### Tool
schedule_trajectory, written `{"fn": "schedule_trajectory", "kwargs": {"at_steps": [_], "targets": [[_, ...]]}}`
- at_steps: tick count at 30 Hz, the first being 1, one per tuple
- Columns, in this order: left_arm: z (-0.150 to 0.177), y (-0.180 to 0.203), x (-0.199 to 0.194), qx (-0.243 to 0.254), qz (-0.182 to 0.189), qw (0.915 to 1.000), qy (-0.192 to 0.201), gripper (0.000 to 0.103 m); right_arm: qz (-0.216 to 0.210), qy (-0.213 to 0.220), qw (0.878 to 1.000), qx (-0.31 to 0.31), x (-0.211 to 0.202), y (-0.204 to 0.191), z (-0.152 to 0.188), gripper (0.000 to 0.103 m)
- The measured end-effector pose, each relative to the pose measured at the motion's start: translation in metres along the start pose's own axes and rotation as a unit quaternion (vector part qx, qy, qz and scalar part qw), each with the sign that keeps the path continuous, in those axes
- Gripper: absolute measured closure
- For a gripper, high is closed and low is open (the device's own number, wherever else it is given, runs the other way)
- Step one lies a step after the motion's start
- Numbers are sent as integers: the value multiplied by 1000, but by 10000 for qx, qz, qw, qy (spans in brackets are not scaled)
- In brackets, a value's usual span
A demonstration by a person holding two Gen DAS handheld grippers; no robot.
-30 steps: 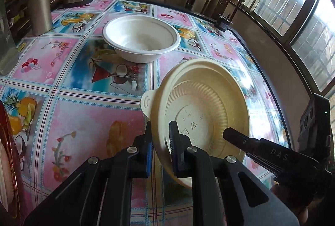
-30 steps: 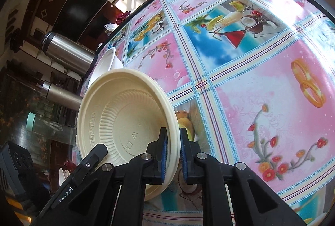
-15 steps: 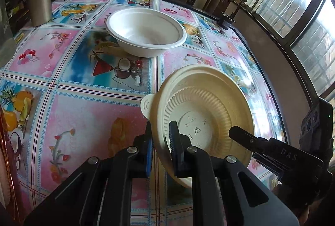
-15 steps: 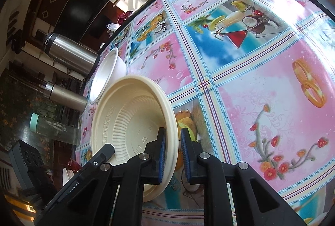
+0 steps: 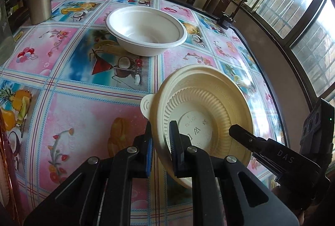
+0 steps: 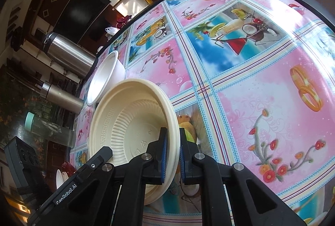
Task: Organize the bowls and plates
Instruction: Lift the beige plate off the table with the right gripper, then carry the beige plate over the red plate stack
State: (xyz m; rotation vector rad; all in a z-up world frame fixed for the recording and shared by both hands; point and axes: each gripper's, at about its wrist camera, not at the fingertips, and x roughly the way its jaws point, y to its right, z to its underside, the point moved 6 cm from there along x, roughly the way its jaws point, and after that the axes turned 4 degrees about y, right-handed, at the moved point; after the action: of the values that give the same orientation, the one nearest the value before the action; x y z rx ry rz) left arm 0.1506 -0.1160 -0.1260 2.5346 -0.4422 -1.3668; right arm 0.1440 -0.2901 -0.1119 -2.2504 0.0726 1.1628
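Cream bowl (image 5: 209,104) held tilted above the counter (image 5: 83,113), near side of white bowl (image 5: 146,31); left tool (image 5: 161,148) and right tool (image 6: 172,154) both clamped on its rim, likely to steady it for stacking.

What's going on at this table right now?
A person has both hand-held grippers clamped on the rim of one cream plastic bowl, left hand-held gripper and right hand-held gripper on opposite sides, holding it tilted above the patterned tablecloth. A white bowl sits upright farther back on the table.
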Motion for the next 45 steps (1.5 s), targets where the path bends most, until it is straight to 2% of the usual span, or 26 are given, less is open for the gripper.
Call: {"fn": "schedule_trajectory", "kwargs": {"at_steps": [17, 26, 33, 45], "targets": [[3, -2, -2, 130, -29, 9999, 56, 91, 149, 233, 9995, -128, -5, -5, 5, 93], [13, -9, -19, 285, -214, 9989, 291, 91, -105, 175, 9998, 39, -10, -7, 16, 94], [26, -25, -33, 135, -369, 9983, 420, 91, -233, 120, 9996, -132, -11, -22, 30, 94], [50, -45, -67, 202, -666, 9955, 635, 90, -558, 166, 9976, -362, -24, -47, 62, 94]]}}
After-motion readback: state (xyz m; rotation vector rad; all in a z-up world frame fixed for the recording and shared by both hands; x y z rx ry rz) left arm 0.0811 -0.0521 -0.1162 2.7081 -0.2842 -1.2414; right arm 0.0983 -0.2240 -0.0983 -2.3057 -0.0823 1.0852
